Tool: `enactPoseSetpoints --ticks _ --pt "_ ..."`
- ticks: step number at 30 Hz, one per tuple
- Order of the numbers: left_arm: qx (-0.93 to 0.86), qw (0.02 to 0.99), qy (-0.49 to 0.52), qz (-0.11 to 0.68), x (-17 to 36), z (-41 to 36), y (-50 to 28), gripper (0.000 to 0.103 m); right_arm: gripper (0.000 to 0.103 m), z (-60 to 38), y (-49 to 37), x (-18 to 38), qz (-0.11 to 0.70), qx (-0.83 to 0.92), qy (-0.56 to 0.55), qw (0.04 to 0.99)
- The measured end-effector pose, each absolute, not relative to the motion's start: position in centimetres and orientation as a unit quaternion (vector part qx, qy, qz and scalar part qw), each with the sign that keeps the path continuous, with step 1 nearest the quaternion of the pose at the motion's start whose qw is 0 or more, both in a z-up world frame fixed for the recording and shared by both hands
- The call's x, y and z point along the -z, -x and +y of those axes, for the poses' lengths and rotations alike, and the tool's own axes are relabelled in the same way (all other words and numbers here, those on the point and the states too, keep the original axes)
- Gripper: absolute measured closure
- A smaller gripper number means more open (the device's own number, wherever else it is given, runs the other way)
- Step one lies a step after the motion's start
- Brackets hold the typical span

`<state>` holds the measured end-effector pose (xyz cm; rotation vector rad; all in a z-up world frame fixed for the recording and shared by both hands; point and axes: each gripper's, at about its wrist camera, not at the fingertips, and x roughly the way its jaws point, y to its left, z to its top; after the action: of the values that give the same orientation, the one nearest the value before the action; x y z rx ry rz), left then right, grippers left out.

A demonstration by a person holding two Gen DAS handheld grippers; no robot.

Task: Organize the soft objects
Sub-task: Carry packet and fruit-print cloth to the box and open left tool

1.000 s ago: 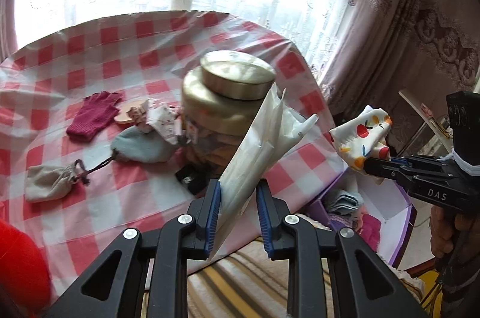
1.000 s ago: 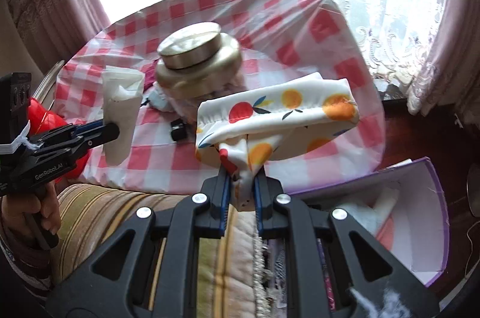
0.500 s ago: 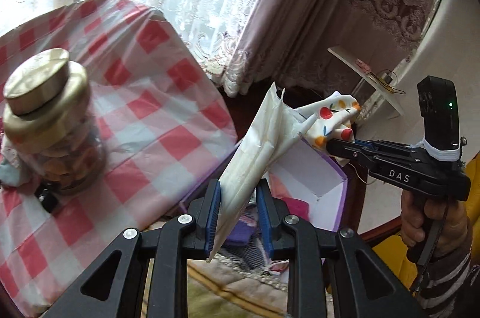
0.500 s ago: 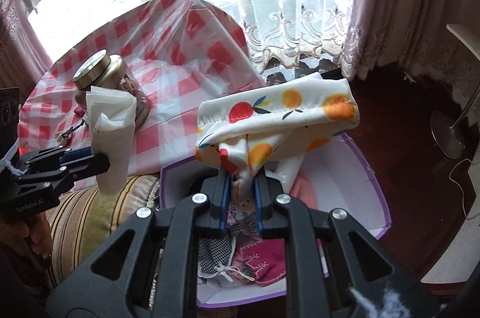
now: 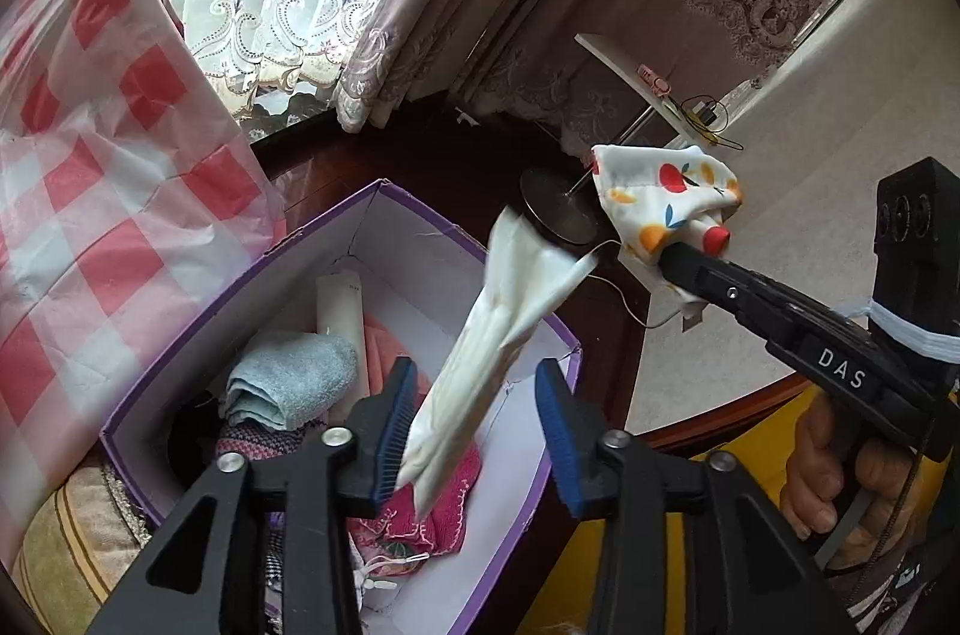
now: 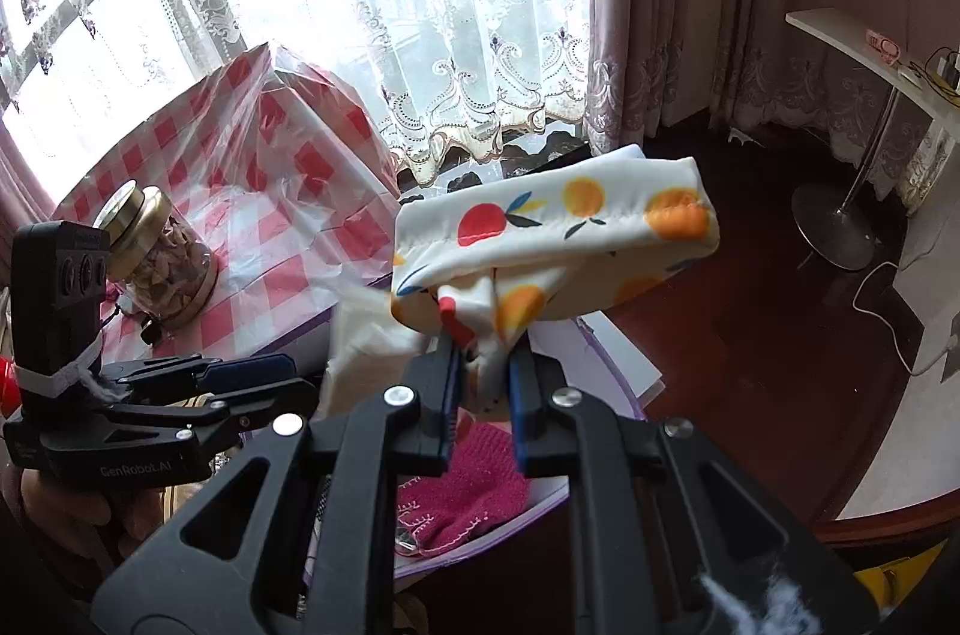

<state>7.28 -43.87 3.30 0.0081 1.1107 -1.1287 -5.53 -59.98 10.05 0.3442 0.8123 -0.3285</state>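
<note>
Left tongs [image 5: 474, 431]: mine, jaws opening. The cream cloth [image 5: 498, 335] stands between them, lying against the left pad and clear of the right one, its lower end over the box.

Right tongs [image 6: 485, 395]: mine, clamped tight on the bunched end of the fruit-print cloth [image 6: 558, 227], which stands up above the jaws. In the left wrist view this cloth [image 5: 666, 197] sits beyond the box's far corner, over the dark floor.

Box [image 5: 252, 275]: purple rim, white inside, open, directly below both tongs and beside the worktop. Contents visible: a rolled pale-blue towel [image 5: 288, 383], a white roll [image 5: 342, 305] against the back wall, a pink knitted piece [image 5: 420, 515] with light stitching, some checked fabric at the near end.

Worktop [image 6: 288, 239]: covered in red-and-white check plastic sheet. On it a glass jar [image 6: 162, 269] with a gold lid, well apart from the box.

Hand [image 5: 840, 473]: grips the right tongs' handle.
</note>
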Motion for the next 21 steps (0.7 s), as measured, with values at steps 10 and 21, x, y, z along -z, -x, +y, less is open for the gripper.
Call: enactPoseSetpoints --ticks 10,21 --pt "0.467 0.741 0.000 0.483 -4.0 -39.6 -9.1 0.054 0.086 -56.7 3.9 -7.7 0.424 0.108 -0.156 0.886" --pt "0.431 0.776 0.012 0.460 -5.2 -34.5 -10.4 0.048 0.058 -52.1 3.0 -5.0 0.495 0.048 -0.115 0.860"
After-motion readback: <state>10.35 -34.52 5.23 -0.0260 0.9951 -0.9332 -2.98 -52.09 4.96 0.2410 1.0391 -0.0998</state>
